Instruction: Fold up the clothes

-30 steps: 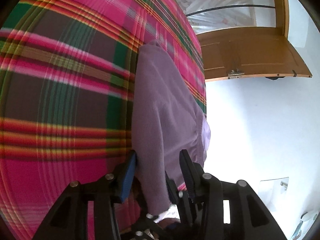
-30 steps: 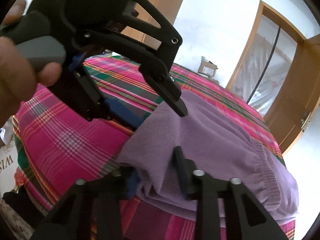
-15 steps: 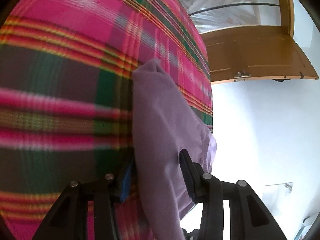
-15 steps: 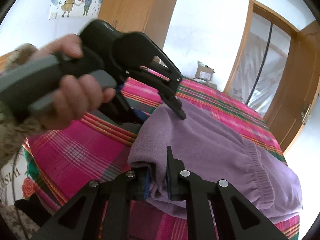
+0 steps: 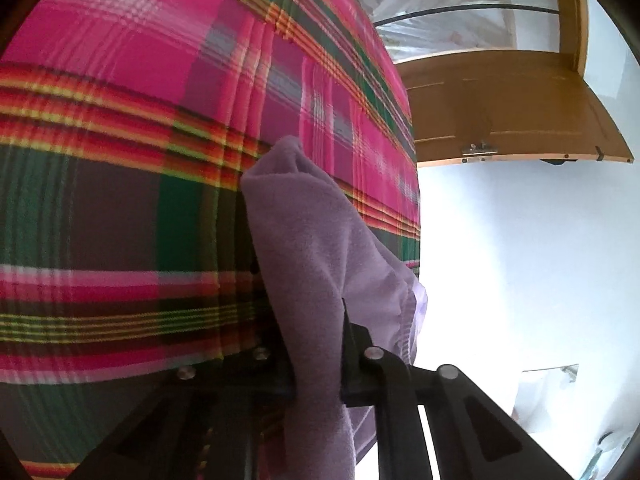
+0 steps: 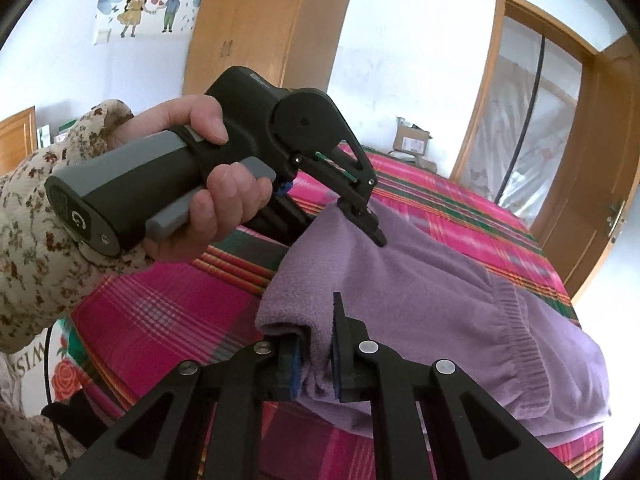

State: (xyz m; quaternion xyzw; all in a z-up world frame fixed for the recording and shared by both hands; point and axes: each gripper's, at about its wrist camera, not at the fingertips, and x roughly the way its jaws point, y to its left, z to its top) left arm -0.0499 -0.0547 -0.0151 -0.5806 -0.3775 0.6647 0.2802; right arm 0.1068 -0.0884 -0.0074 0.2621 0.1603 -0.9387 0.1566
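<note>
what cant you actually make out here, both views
- Left wrist view: the left gripper's near finger is buried under the purple garment.
- Right wrist view: the garment's far right end is cut off by the lens edge; the right gripper hides the pinched fold.
- What kind of garment: unclear.

My left gripper [image 6: 360, 216] is black with a grey handle and trigger; my sleeve [image 6: 36, 240] is cream, sprinkled with small brown flowers. Silver screws stud my right gripper [image 6: 316, 344].

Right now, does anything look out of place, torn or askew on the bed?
Nothing stands out. The purple garment lies on the plaid bedspread, with both grippers' jaws shut on one folded edge. No tears or spills show.
</note>
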